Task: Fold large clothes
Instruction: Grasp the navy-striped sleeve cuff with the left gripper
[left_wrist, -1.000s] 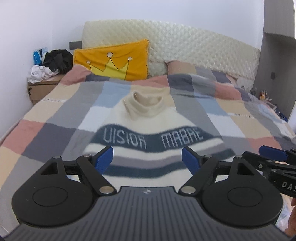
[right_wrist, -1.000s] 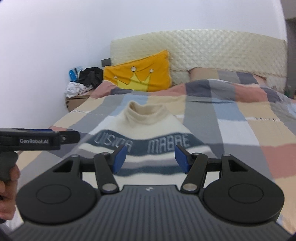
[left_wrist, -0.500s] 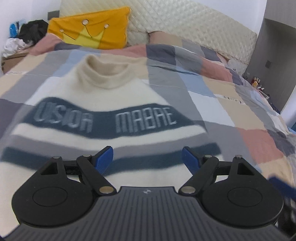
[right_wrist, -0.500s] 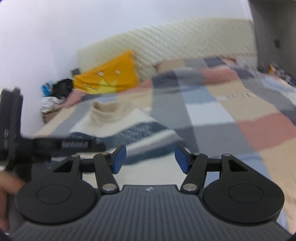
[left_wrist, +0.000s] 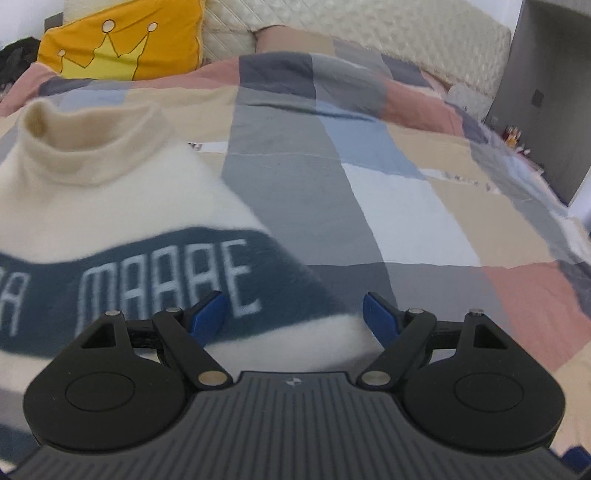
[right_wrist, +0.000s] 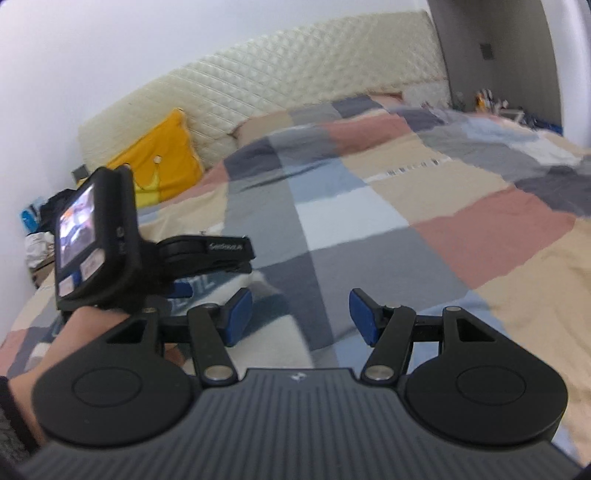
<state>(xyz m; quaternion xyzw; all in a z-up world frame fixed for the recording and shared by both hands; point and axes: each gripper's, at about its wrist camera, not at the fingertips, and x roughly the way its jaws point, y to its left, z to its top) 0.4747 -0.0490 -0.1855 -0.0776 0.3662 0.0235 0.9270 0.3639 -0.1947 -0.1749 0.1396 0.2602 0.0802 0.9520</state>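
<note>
A cream turtleneck sweater (left_wrist: 110, 199) with a dark blue lettered band and stripes lies flat on the patchwork bed. My left gripper (left_wrist: 291, 314) is open and empty, low over the sweater's right edge near the lettered band. My right gripper (right_wrist: 301, 317) is open and empty, over the sweater's right edge (right_wrist: 273, 314) and the bedspread beside it. In the right wrist view the left gripper's body (right_wrist: 207, 254) and its holder's hand sit to the left and hide most of the sweater.
The checked bedspread (left_wrist: 406, 206) stretches right of the sweater. A yellow crown pillow (left_wrist: 122, 48) leans on the quilted headboard (left_wrist: 369, 33). A grey wardrobe (left_wrist: 554, 92) stands at the right. A bedside box with clothes (right_wrist: 37, 240) is at far left.
Both grippers moved forward and rightward, down close to the sweater's right side. The right gripper swung right, so the sweater now lies at its left. Both stayed open.
</note>
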